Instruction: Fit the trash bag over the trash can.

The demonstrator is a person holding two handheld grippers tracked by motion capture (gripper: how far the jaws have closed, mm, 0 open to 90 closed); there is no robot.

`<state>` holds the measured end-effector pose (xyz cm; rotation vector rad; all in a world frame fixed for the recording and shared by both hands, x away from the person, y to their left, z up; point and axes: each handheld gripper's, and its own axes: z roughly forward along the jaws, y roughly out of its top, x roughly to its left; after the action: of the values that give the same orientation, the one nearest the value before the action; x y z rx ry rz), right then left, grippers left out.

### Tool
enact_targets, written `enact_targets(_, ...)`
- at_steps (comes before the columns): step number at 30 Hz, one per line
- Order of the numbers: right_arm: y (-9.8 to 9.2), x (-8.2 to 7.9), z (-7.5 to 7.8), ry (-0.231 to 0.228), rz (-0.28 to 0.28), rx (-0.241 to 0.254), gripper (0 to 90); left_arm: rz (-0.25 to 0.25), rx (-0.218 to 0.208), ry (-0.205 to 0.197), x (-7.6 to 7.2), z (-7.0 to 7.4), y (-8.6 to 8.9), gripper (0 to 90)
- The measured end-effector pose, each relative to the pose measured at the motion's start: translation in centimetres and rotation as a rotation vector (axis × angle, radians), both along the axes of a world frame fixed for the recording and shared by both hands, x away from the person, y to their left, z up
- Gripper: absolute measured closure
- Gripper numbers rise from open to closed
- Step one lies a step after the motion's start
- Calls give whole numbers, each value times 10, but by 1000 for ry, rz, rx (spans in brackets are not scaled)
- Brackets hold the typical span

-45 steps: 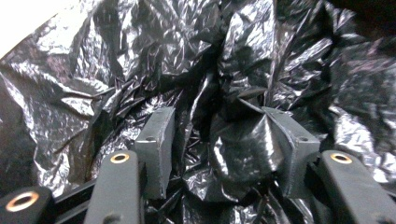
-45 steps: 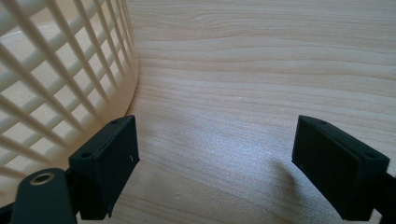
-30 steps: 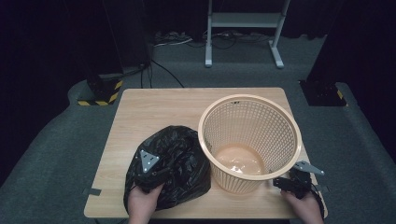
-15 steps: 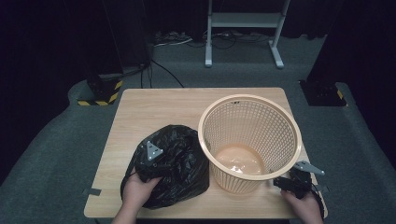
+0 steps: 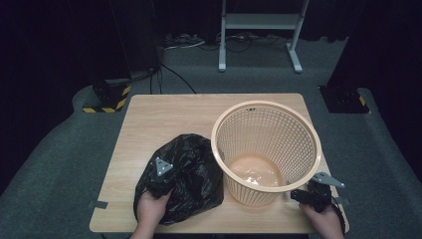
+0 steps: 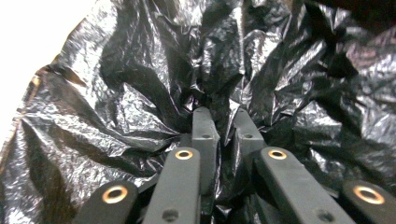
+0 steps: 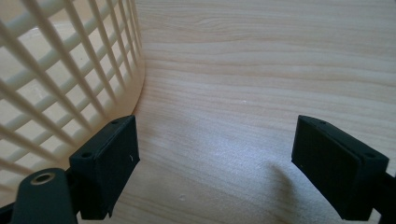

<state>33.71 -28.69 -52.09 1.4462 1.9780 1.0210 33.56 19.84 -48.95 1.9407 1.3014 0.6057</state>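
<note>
A crumpled black plastic bag (image 5: 191, 169) lies on the wooden table (image 5: 169, 114) at the front left, touching the beige lattice basket (image 5: 266, 144). My left gripper (image 5: 164, 174) rests on the bag. In the left gripper view its jaws have just been closing, and the left gripper (image 6: 222, 114) now pinches a fold of the bag (image 6: 140, 93). My right gripper (image 5: 298, 194) sits low at the front right by the basket's base. In the right gripper view the right gripper (image 7: 217, 140) stands open over bare table (image 7: 261, 70), its left jaw beside the basket wall (image 7: 56, 70).
The basket stands upright at the table's right half with an open top. Bare wood runs along the table's far side. Beyond the table is grey carpet, a white stand's legs (image 5: 259, 55), cables and a yellow-black striped block (image 5: 107, 99).
My left hand has slid toward the table's front left and sunk a little onto the bag. The right hand and the basket have stayed where they were.
</note>
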Motion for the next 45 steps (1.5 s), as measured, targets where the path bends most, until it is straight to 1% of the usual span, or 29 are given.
enact_targets(1,1,0,0,-13,-6,-7,146,0,0,0,0,0,0,832)
enact_targets(2,0,-1,1,-22,-1,-9,146,16,-20,-32,-4,4,2,835)
enact_targets(3,0,-1,1,-28,4,-5,146,24,-37,-46,-6,7,4,836)
enact_targets(4,0,-1,1,-28,4,-5,146,24,-37,-46,-6,7,4,837)
enact_targets(5,-1,-1,5,-47,-10,2,147,29,-67,-75,-10,10,7,838)
enact_targets(8,-3,0,9,-66,-2,-5,147,36,-82,-102,-14,14,8,838)
enact_targets(9,-4,2,15,-99,-1,-2,146,49,-109,-130,-19,19,11,838)
enact_targets(11,-3,5,18,-112,-2,0,147,64,-142,-170,-24,25,15,838)
enact_targets(12,-3,5,18,-112,-2,0,147,64,-142,-170,-24,25,15,838)
enact_targets(13,-2,8,20,-125,6,2,147,72,-160,-199,-28,30,19,838)
enact_targets(14,-2,8,20,-125,6,2,147,72,-160,-199,-28,30,19,837)
enact_targets(15,2,11,22,-137,18,12,147,80,-183,-232,-34,38,23,837)
enact_targets(17,7,12,22,-147,21,10,169,89,-195,-262,-40,46,28,837)
enact_targets(18,7,12,22,-147,21,10,169,89,-195,-262,-40,46,28,837)
enact_targets(20,13,12,23,-152,34,4,180,104,-205,-299,-47,57,35,836)
enact_targets(21,15,11,23,-154,43,3,180,113,-216,-327,-52,66,41,836)
enact_targets(23,18,10,23,-158,54,-1,180,121,-218,-356,-58,76,47,836)
enact_targets(24,20,10,24,-156,55,1,180,121,-218,-356,-58,76,47,835)
enact_targets(25,22,10,24,-156,63,-2,180,133,-213,-387,-64,85,53,835)
enact_targets(27,26,9,24,-156,69,0,180,152,-223,-412,-70,93,59,834)
enact_targets(28,27,9,24,-156,71,3,180,152,-223,-412,-70,93,59,834)
enact_targets(29,29,9,23,-156,75,2,180,170,-232,-438,-76,100,66,834)
enact_targets(30,29,9,23,-156,75,2,180,170,-232,-438,-76,100,66,834)
enact_targets(31,32,9,23,-150,80,10,180,178,-240,-459,-81,106,71,834)
enact_targets(34,37,10,22,-146,91,9,180,188,-252,-492,-87,116,78,834)
enact_targets(38,42,11,21,-146,99,8,180,193,-281,-543,-95,131,83,833)
enact_targets(41,45,12,20,-144,102,12,178,183,-309,-573,-99,141,86,833)
enact_targets(42,45,12,20,-144,102,12,178,183,-309,-573,-99,141,86,833)
enact_targets(45,47,14,17,-136,92,2,152,170,-330,-612,-107,154,86,833)
